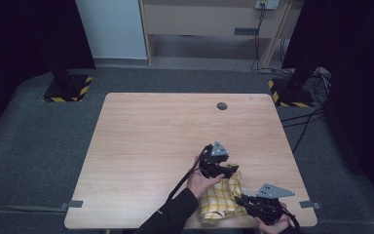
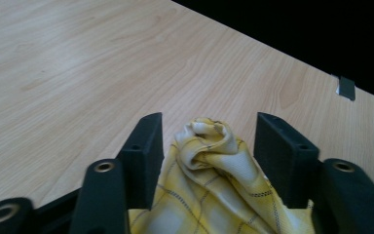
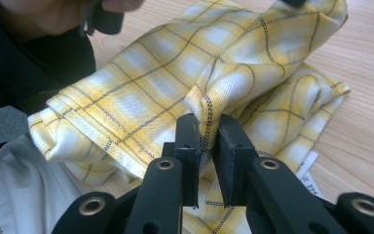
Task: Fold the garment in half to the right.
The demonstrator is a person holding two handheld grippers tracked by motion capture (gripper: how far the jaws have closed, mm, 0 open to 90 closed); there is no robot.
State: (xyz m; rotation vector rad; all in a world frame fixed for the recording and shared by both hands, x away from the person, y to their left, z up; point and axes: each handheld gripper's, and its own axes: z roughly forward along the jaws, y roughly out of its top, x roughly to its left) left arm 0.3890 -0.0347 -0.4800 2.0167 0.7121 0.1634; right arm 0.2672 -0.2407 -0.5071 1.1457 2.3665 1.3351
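A yellow and white checked cloth (image 1: 221,197) lies crumpled near the front right edge of the wooden table (image 1: 165,131). My left gripper (image 1: 230,170) sits at the cloth's far edge. In the left gripper view its jaws (image 2: 209,119) stand apart, with a twisted bunch of the cloth (image 2: 209,146) loose between them and a gap on the right side. My right gripper (image 1: 239,199) is at the cloth's right edge near the table front. In the right gripper view it (image 3: 208,122) is shut on a raised fold of the cloth (image 3: 175,78), near its stitched hem.
A small round grommet (image 1: 222,106) sits at the back of the table. Grey tape marks the front corners (image 1: 76,204) (image 1: 309,204). Two stands with yellow-black striped bases (image 1: 68,90) (image 1: 292,93) stand on the floor behind, with cables (image 1: 302,122) at the right.
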